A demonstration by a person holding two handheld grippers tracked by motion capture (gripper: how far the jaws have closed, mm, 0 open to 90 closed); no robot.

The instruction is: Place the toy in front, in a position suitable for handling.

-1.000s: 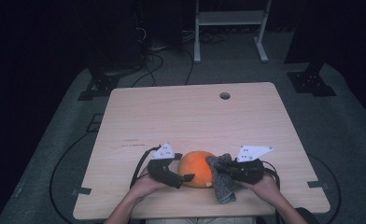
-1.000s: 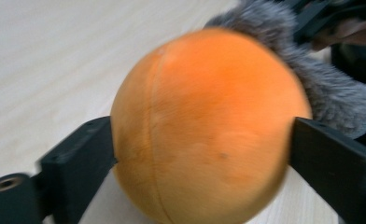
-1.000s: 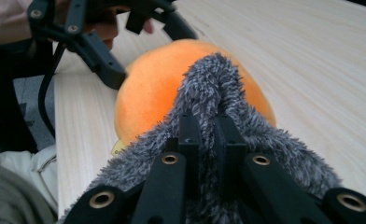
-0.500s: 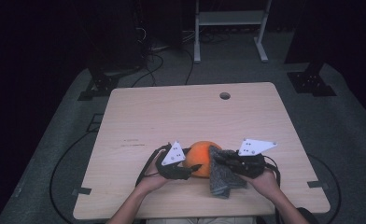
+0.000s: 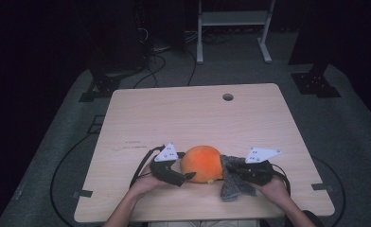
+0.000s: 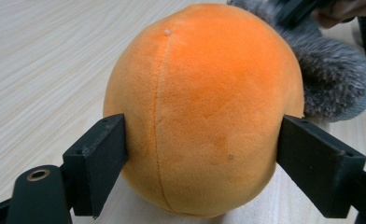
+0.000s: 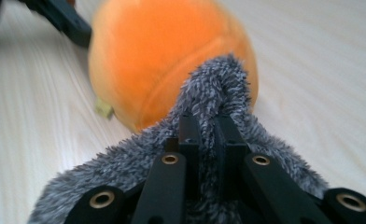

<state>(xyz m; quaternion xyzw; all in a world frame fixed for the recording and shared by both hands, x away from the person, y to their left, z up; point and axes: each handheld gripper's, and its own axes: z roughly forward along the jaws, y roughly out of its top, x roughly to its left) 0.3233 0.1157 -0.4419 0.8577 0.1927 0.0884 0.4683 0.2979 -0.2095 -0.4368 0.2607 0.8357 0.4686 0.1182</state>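
Between left gripper jaws: orange plush ball on table, pads touching both sides, jaws just been opening. Right gripper jaws squeezed tight on grey fuzzy cloth (ball just beyond).

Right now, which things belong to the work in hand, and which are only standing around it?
In the work:
- orange plush ball, between the left gripper jaws, which have just been opening
- grey fuzzy cloth, pinched by the right gripper

Standing around:
- table
- white metal stand
- floor cables
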